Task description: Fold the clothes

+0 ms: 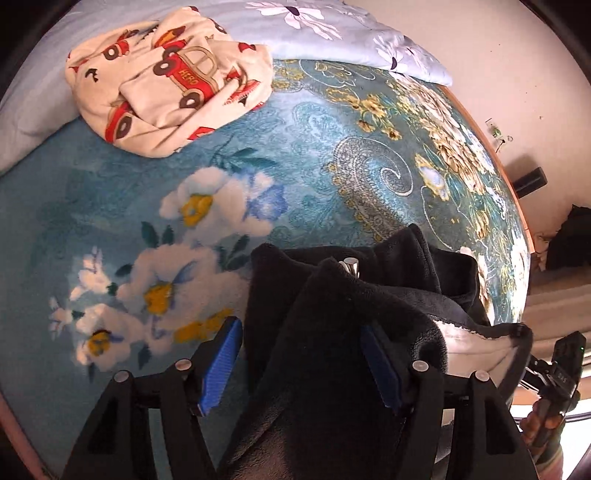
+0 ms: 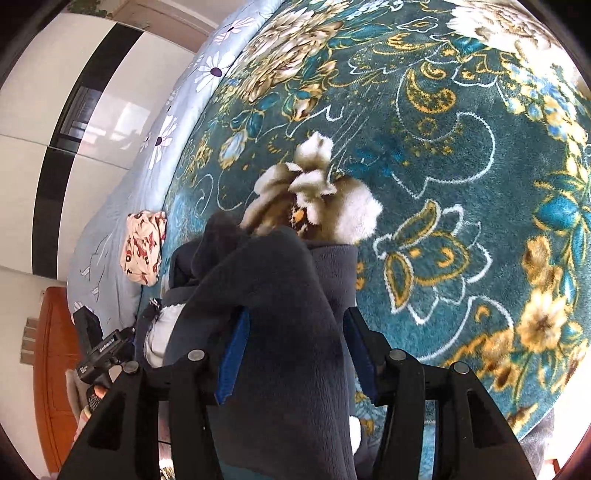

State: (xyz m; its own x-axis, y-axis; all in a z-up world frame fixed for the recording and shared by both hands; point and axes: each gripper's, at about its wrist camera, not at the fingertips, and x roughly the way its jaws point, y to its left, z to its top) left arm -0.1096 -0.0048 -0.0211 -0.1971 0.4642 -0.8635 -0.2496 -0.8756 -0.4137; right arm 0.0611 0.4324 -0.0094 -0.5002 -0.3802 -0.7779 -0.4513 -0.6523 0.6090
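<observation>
Nearest to you, at the bottom of the left wrist view, your left gripper (image 1: 299, 365) has the dark fleece garment (image 1: 332, 332) bunched between its blue pads (image 1: 221, 362). The jaws stand fairly wide, with a thick wad of cloth filling the gap; it looks like a hold, but the left pad shows bare blue, so the grip may be mostly on one side. In the right wrist view the right gripper (image 2: 295, 354) likewise has the dark fleece garment (image 2: 280, 317) draped through and over its fingers, apparently pinched on a thick fold.

Both grips are on bulk rather than on an edge — that is the main risk. A fat, plush wad can creep out of the pads as you lift or spread, and one side letting go would drop the garment into a heap. Its white lining (image 1: 472, 343) shows at the lower right of the left view, so layers are already turned over each other; pull unevenly and you may fold in a twist.

A metal zipper pull (image 1: 349, 264) sits just past the left pads and could snag the plush blanket (image 1: 110, 184) beneath if dragged.

Farther off, at the upper left of the left view, the car-print garment (image 1: 166, 81) lies bundled at the blanket's edge, half on the pale quilt (image 1: 332, 33) — sweep wide and you could disturb it.
</observation>
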